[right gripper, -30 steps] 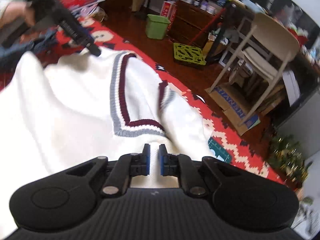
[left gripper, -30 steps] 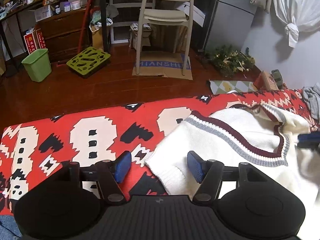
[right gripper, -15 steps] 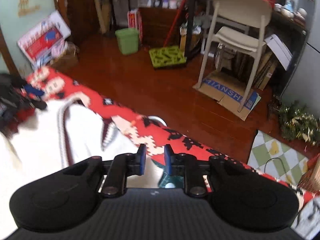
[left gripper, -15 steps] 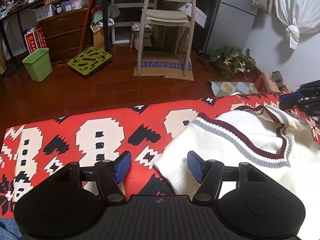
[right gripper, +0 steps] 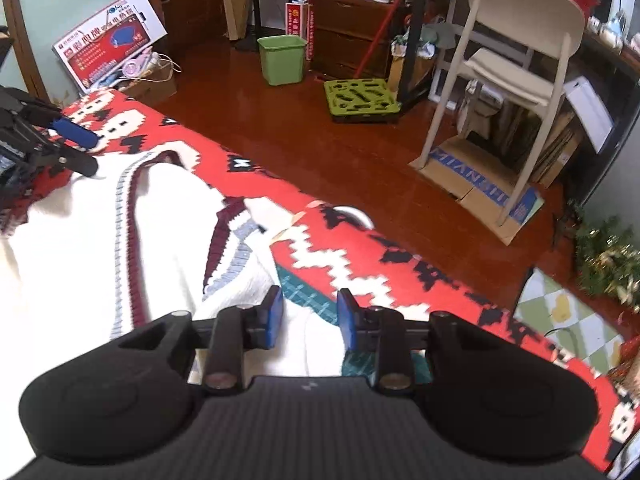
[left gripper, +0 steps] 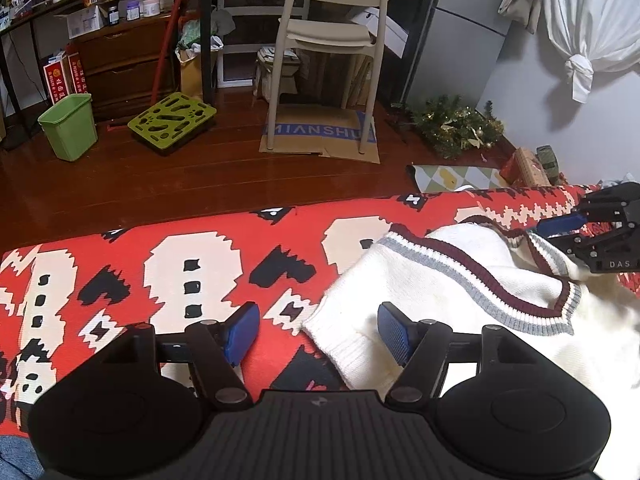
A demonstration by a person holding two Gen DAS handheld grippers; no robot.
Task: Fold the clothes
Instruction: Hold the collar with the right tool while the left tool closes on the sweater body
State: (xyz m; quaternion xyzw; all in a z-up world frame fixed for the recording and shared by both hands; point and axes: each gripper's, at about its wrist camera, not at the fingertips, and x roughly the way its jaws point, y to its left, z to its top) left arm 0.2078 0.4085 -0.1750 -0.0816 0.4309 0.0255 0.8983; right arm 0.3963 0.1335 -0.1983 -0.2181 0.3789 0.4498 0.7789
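Observation:
A cream knit sweater (left gripper: pixel 460 280) with a grey and maroon V-neck band lies rumpled on the red patterned blanket (left gripper: pixel 160 264). My left gripper (left gripper: pixel 318 332) is open, its fingers straddling the sweater's ribbed corner just above the blanket. In the right wrist view the same sweater (right gripper: pixel 120 240) spreads to the left. My right gripper (right gripper: pixel 308 320) is open over the sweater's right edge with nothing pinched. The right gripper (left gripper: pixel 592 232) shows at the far right of the left wrist view, and the left gripper (right gripper: pixel 48 144) at the far left of the right wrist view.
Beyond the blanket's edge lies dark wooden floor with a cream chair (left gripper: pixel 332 36) on flattened cardboard, a green bin (left gripper: pixel 70 126), a lime tray (left gripper: pixel 172 120) and a tinsel garland (left gripper: pixel 456 126). A green cutting mat (right gripper: pixel 304 288) peeks from under the blanket.
My right gripper went from shut on the sweater to open, letting the fabric go, and swung rightward to the sweater's edge. The left gripper stayed open and barely moved.

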